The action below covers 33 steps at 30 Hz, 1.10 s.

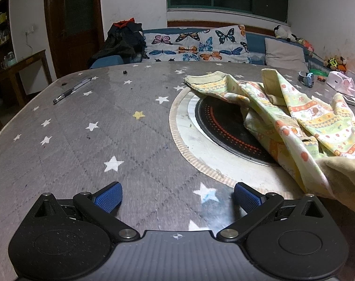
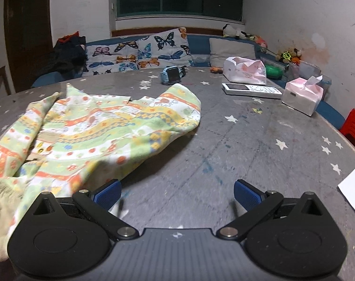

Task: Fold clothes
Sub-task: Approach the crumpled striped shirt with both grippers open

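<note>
Garment (image 1: 294,117), left wrist view: a soft, crumpled piece of children's clothing in pale green, yellow and orange printed bands, with plain beige ribbed edging, lying on the right part of a round table (image 1: 95,140). The table's cover is a grey quilted cloth printed with white stars. The garment drapes over a black circular hob (image 1: 224,128) set in the table's middle, ringed by a pale, worn surround. Its long axis runs from the far middle of the table toward the near right edge of the picture. A pen (image 1: 72,90) lies far left. The left gripper (image 1: 178,196), black with blue ribbed pads, has its jaws spread wide, nothing between them, above bare cloth just left of the garment.

Right wrist view: the garment (image 2: 102,126) lies at left, rumpled, one rounded end pointing toward the far middle of the table, the other spreading toward the near left. The right gripper (image 2: 177,195) stands equally wide and empty; its left finger (image 2: 107,193) is at the garment's near edge, contact not discernible. Beyond lie a blue watch (image 2: 171,72), a white remote (image 2: 251,90) and a pink tissue pack (image 2: 303,96).
</note>
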Motion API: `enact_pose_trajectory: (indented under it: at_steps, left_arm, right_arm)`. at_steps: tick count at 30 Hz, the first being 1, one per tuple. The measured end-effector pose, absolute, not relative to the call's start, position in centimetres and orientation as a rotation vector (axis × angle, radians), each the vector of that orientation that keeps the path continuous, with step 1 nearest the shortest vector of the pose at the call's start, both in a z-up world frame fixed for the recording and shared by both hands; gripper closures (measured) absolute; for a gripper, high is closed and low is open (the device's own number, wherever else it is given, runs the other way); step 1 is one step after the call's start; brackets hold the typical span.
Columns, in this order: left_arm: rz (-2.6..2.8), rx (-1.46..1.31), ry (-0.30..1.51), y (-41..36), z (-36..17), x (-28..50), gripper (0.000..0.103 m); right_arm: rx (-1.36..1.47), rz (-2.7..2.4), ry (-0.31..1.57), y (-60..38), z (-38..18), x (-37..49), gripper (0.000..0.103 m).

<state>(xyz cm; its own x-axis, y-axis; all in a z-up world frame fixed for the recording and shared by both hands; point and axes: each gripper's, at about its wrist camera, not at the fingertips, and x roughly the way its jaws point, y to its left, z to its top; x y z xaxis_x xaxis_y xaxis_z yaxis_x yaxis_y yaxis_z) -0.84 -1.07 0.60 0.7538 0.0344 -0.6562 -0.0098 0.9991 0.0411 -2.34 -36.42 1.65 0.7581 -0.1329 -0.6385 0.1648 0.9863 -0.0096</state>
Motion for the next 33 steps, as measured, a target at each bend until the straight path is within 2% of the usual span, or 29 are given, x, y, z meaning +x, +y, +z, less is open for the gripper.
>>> enact_pose_trajectory:
  at_steps: [33]
  left_arm:
    - [0.028, 0.006, 0.723, -4.8, 2.8, -5.2, 0.000]
  right_arm:
    - [0.057, -0.036, 0.668, -32.8, 3.2, -8.8, 0.000]
